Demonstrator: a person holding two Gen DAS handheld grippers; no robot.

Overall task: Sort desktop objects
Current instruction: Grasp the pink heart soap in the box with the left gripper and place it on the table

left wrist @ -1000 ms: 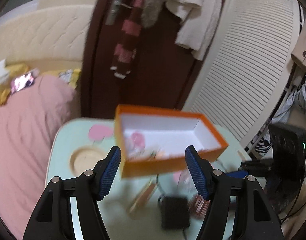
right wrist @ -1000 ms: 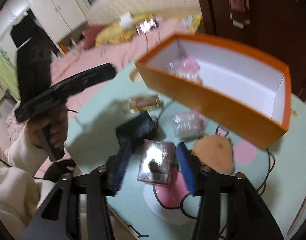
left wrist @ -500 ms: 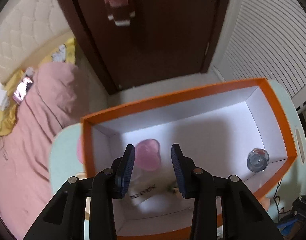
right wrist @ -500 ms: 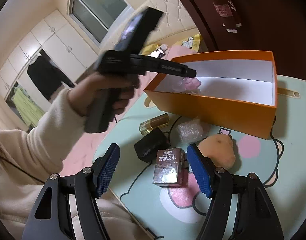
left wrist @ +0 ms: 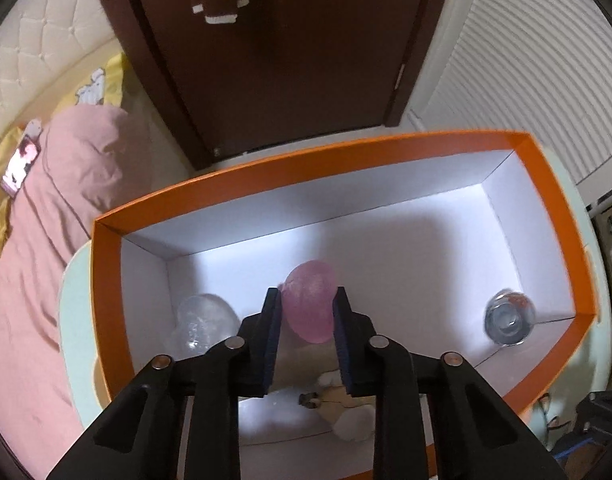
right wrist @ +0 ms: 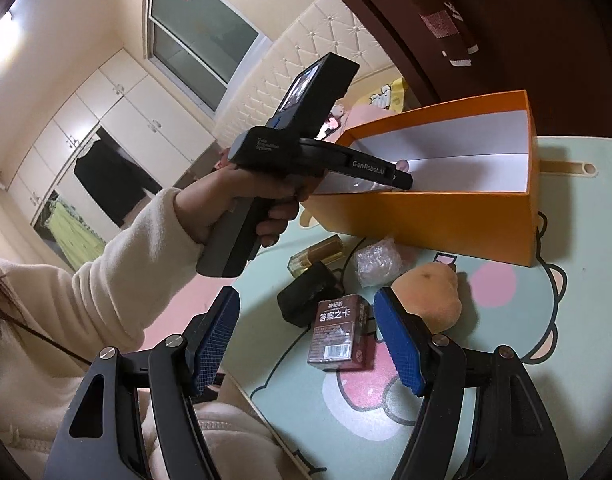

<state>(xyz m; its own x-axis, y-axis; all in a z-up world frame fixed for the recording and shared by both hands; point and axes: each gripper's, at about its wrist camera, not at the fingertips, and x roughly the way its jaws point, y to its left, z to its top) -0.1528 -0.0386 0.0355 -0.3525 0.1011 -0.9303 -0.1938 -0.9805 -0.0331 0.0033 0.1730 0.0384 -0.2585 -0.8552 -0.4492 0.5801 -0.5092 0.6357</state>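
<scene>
My left gripper [left wrist: 307,308] is inside the orange box [left wrist: 346,156] and is shut on a pink egg-shaped sponge [left wrist: 311,307]. A clear egg-shaped case [left wrist: 202,322], a small glass jar [left wrist: 507,323] and a small plush toy [left wrist: 342,404] lie in the box. My right gripper [right wrist: 310,336] is open and empty above the table's front edge. Between its fingers lies a brown card box [right wrist: 340,332]. The left gripper [right wrist: 370,172] reaches over the orange box's [right wrist: 446,220] left rim in the right wrist view.
On the green cartoon table mat [right wrist: 506,360] lie a black pouch [right wrist: 306,298], a gold perfume bottle [right wrist: 318,254], a crumpled plastic wrap [right wrist: 380,260] and a tan sponge [right wrist: 430,296]. A pink bed [left wrist: 46,220] is at the left. A dark door [left wrist: 290,52] stands behind.
My left gripper moved over and down into the orange box and closed on the pink sponge. My right gripper drew back and up from the card box.
</scene>
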